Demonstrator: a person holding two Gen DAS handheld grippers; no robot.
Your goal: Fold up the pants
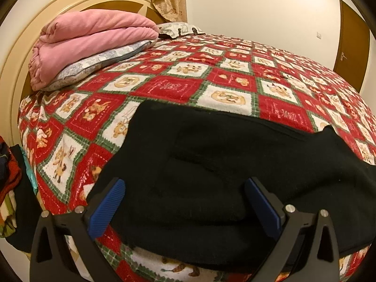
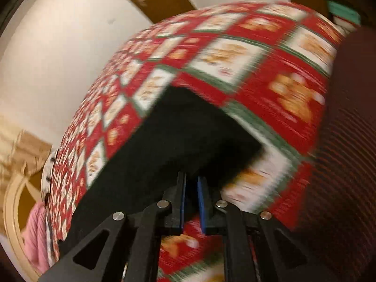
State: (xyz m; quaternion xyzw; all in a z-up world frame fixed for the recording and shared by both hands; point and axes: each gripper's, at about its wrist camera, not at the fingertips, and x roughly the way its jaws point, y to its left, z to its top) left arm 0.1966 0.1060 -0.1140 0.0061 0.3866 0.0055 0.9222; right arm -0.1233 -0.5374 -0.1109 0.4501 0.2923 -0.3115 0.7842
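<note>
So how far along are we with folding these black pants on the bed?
Partly done: the black pants lie on the checked bedspread already doubled, layered edges showing at the near side. In hand: the right gripper is nearly shut, apparently pinching a pants edge, though the view is blurred. The left gripper is open over the cloth, gripping nothing. Left: probably another fold and a smoothing.

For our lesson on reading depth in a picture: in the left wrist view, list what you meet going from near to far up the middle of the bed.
Tongs → black pants → red checked bedspread → patterned pillow → wall.
</note>
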